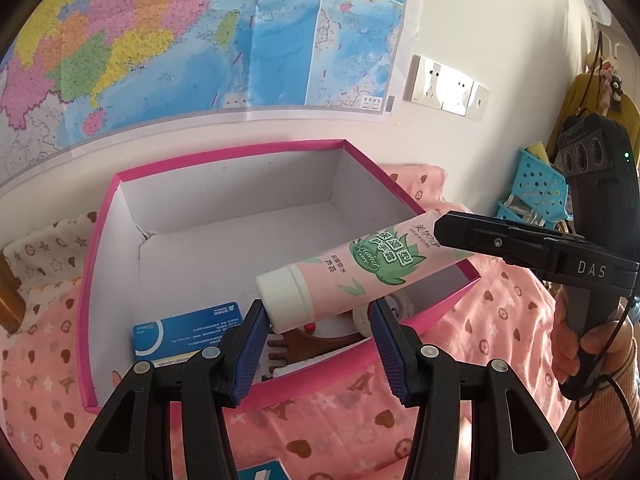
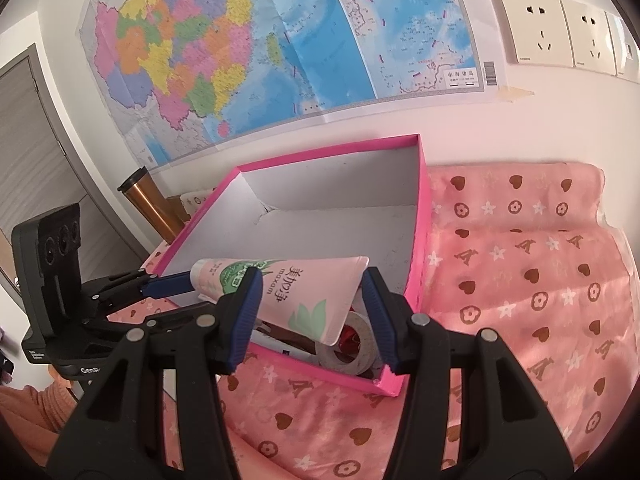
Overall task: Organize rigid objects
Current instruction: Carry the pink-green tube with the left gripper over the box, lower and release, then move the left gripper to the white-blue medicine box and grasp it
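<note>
Tube (image 1: 360,276) over box rim (image 1: 460,292) — far half bare

Your grippers (image 1: 318,344) are black with ribbed blue pads (image 1: 250,354), silver screws and white "DAS" lettering; your sleeve (image 2: 30,412) is orange

The box (image 1: 100,264) has hot-pink outer walls and a plain white inside. The tube (image 1: 360,268) is pale pink with green leaf prints, a green badge and a white cap (image 1: 286,300). A blue-and-white card (image 1: 188,332) lies in the box. The cloth (image 2: 520,280) is salmon pink, patterned with brown hearts, white stars and ringed flowers. The tongs (image 1: 318,344) are black with blue pads (image 1: 250,354). The wall map (image 2: 280,40) shows multicoloured regions against blue sea.
</note>
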Motion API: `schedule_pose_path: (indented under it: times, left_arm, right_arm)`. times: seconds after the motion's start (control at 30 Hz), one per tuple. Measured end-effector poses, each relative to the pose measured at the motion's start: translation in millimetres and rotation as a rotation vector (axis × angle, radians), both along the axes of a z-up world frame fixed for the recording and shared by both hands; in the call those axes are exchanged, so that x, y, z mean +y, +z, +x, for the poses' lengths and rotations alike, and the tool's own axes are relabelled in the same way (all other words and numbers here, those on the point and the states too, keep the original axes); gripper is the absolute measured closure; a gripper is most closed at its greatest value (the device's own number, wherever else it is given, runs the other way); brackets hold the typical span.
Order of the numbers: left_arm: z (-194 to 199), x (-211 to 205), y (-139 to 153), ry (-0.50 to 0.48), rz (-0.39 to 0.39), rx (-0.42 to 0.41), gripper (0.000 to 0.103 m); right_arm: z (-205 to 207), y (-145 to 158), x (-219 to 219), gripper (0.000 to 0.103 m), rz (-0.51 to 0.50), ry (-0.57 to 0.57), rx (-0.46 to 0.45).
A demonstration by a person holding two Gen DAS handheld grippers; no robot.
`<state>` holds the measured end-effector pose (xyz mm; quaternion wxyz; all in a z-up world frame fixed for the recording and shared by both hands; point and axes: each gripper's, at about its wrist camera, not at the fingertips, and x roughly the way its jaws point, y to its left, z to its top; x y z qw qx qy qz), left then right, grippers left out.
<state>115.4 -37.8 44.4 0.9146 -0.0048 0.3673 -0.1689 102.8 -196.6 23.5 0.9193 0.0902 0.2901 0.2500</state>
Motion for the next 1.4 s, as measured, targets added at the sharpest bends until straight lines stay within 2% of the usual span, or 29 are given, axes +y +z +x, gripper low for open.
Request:
schedule_pose_path:
  times: [1.03, 1.4]
  left_arm:
    - [33, -2, -21, 0.012, 0.029, 0.055, 0.051]
    - [40, 0, -26, 0.008, 0.021, 0.075, 0.049]
  right_arm:
    - [21, -13, 5, 0.049, -0.081, -0.021, 0.041]
    - [20, -11, 8, 0.049, -0.098, -0.058, 0.028]
